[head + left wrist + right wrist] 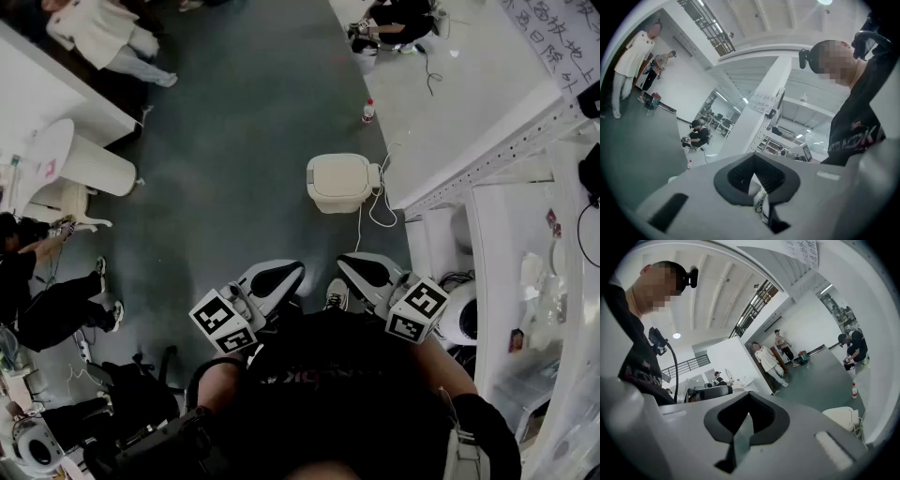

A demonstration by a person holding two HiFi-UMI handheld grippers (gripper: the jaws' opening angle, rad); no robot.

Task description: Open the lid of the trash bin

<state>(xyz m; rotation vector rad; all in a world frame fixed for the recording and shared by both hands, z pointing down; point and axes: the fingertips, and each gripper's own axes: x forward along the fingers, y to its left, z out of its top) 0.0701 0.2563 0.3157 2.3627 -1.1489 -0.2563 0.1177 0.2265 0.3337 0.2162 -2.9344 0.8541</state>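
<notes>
At the far left of the head view a seated person in black (47,305) is on the dark floor (234,122), and a round white table (56,159) stands above that person in the picture. The left gripper (292,272) is held close to the person's chest, well apart from the bin. In the left gripper view its jaws (754,178) are pressed together and nothing is between them; they point up into the room, not at the floor.

The trash bin (342,181) stands on the floor ahead of both grippers, between them in the picture, just beside the corner of a white wall. Its cream lid is down. A white cable (375,204) lies at its right side and a small bottle (368,111) stands farther away.

The right gripper (349,264) is near the left one, also close to the body. Its jaws (747,420) are pressed together and hold nothing; the bin (841,417) shows low at the right of that view.
</notes>
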